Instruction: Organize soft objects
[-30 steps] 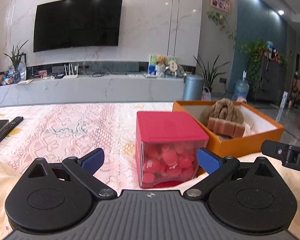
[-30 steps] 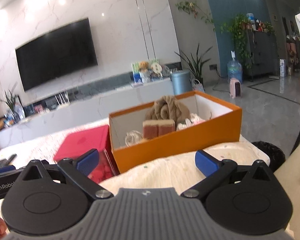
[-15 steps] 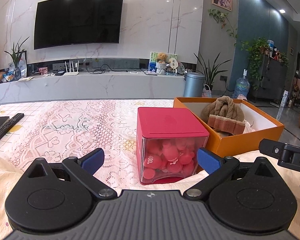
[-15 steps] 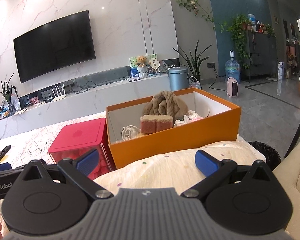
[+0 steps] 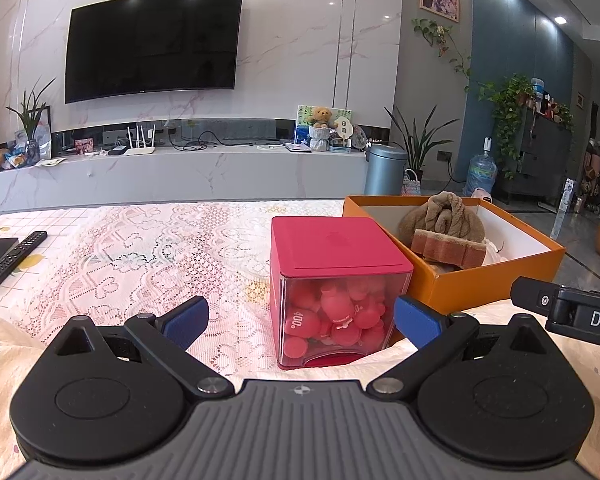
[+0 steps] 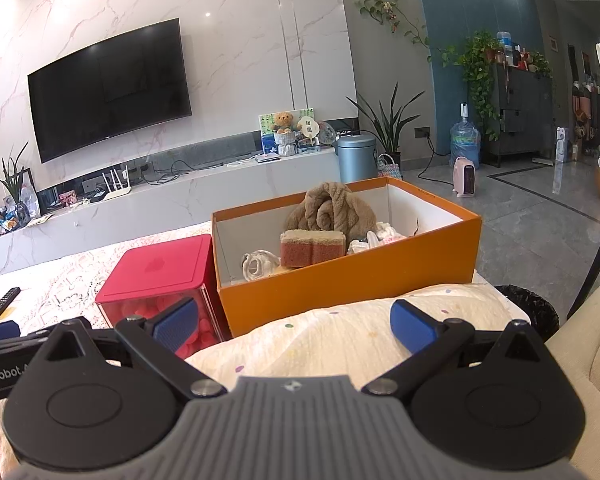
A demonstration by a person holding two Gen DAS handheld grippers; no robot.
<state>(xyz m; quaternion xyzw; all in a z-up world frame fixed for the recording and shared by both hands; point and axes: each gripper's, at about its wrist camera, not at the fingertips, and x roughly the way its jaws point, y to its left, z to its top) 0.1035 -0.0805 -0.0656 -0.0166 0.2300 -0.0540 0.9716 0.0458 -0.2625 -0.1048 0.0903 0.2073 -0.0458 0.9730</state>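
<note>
An orange box (image 6: 340, 288) stands on the table and holds a rolled brown towel (image 6: 332, 208), a tan and pink sponge (image 6: 312, 246) and white soft items (image 6: 260, 264). It also shows in the left wrist view (image 5: 468, 280), with the towel (image 5: 444, 216) and sponge (image 5: 448, 246). A cream padded cloth (image 6: 340, 336) lies in front of the box. My left gripper (image 5: 302, 320) is open and empty, back from a red-lidded clear box (image 5: 336, 276) of pink soft toys. My right gripper (image 6: 296, 322) is open and empty above the cloth.
The table has a pink lace cover (image 5: 140, 248). A remote control (image 5: 18, 254) lies at its far left. A cream sofa edge (image 6: 592, 360) and a black bin (image 6: 532, 308) are at the right. A TV wall stands behind.
Both grippers have risen and drawn back slightly, so the boxes sit a little lower and farther in view. Both stay open and empty.
</note>
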